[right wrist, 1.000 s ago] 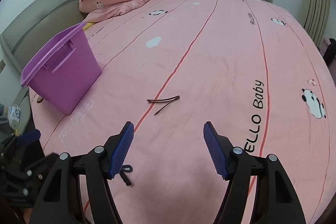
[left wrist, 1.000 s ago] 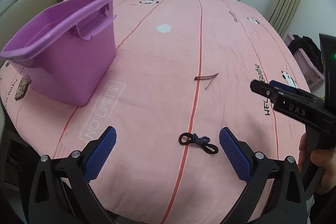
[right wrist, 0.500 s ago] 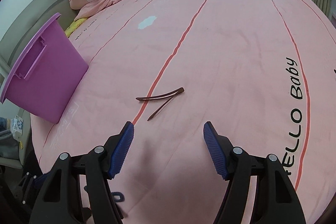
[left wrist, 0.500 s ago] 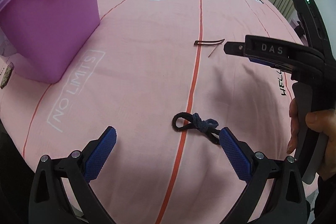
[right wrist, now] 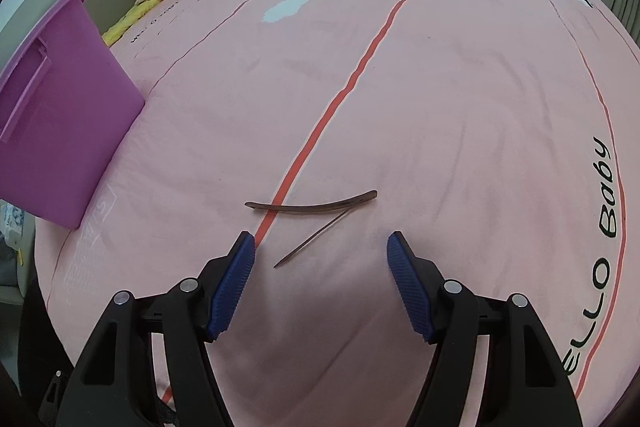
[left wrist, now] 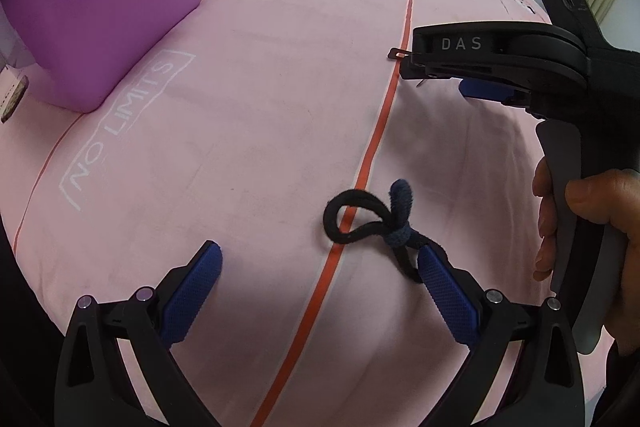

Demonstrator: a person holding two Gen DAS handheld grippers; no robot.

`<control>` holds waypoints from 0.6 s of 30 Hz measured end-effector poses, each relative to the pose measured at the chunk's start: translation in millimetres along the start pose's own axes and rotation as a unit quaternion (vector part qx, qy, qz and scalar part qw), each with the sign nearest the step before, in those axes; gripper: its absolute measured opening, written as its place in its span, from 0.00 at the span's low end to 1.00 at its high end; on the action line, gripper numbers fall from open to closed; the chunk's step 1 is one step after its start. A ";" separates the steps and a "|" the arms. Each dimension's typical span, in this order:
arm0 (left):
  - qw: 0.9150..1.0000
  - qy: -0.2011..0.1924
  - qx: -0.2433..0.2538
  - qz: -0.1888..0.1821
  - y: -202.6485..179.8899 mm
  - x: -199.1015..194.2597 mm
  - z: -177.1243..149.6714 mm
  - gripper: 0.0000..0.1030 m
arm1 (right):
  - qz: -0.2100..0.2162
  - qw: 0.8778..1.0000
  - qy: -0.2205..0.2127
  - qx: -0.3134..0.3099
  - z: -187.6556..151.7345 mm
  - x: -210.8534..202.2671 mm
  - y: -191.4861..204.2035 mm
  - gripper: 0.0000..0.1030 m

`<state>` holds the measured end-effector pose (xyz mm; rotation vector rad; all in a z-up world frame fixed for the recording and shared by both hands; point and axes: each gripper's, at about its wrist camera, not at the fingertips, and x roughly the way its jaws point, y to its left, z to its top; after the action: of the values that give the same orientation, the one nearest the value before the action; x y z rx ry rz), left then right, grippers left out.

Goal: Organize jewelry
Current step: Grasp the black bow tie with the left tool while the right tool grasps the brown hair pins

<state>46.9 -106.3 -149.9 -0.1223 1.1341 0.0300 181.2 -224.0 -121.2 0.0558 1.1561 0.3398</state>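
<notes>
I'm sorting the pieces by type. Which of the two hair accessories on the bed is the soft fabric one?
The black hair tie, looped, with a dark blue knot, lying by the left gripper. The other, ahead of the right gripper, is a thin brown hairpin, stiff and forked.

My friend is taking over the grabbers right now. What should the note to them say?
Left tool: open, nothing held, low over the black hair tie, which lies on the pink bedsheet across the red stripe; its right pad is at the tie's near end.
Right tool: open, nothing held, low over the brown hair clip, which lies sprung open just ahead of its pads.
Purple bin: stands on the bed, off to the left of both tools. Its inside cannot be seen.
Done: nothing picked up yet.
Left: grab the tie and the clip; the bin is probably where they go.
</notes>
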 end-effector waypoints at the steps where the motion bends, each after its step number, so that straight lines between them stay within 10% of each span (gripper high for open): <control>1: 1.000 -0.002 -0.002 0.006 -1.9 1.3 -0.2 0.94 | -0.005 1.000 0.003 -0.005 0.8 2.5 0.8 0.64; 9: 0.998 0.002 -0.035 0.050 -12.7 16.6 7.6 0.95 | -0.036 0.998 0.000 -0.042 4.6 12.6 8.0 0.64; 18: 0.998 0.009 -0.039 0.046 -9.7 16.6 19.0 0.77 | -0.061 0.997 -0.018 -0.038 3.2 3.5 0.0 0.13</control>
<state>71.9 -114.4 -156.2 -0.1396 1.1564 0.1557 185.4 -222.6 -123.0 -0.0754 1.1055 0.2726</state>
